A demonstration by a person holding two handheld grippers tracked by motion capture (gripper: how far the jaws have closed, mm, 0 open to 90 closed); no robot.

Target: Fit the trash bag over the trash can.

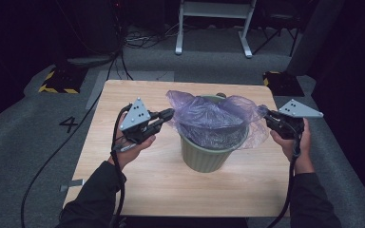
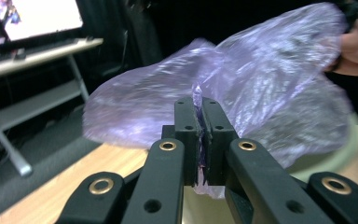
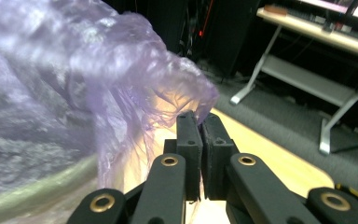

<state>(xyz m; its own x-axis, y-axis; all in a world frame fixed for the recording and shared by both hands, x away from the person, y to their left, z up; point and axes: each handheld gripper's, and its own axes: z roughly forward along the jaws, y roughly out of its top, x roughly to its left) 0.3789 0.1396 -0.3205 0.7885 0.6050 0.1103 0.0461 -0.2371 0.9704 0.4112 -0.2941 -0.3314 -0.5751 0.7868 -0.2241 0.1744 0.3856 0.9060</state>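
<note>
Purple translucent plastic bag (image 1: 212,116) lines a green round bin (image 1: 209,154) mid-table; left gripper (image 1: 170,113) and right gripper (image 1: 268,116) each pinch its rim on opposite sides. Step in hand: spreading the liner. Next, probably, stretching the rim down over the bin's lip.

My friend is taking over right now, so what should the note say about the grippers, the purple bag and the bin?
Left gripper: shut on the purple bag, pinching its left edge.
Right gripper: shut on the bag's right edge.
Things: the green bin stands upright mid-table; the bag sits in its mouth, with its edges pulled out to both sides above the rim.
Done: both edges gripped.
Left: probably spread the bag's edges and fold them down over the rim, if lining the bin is the aim. Keep both grips closed.
</note>
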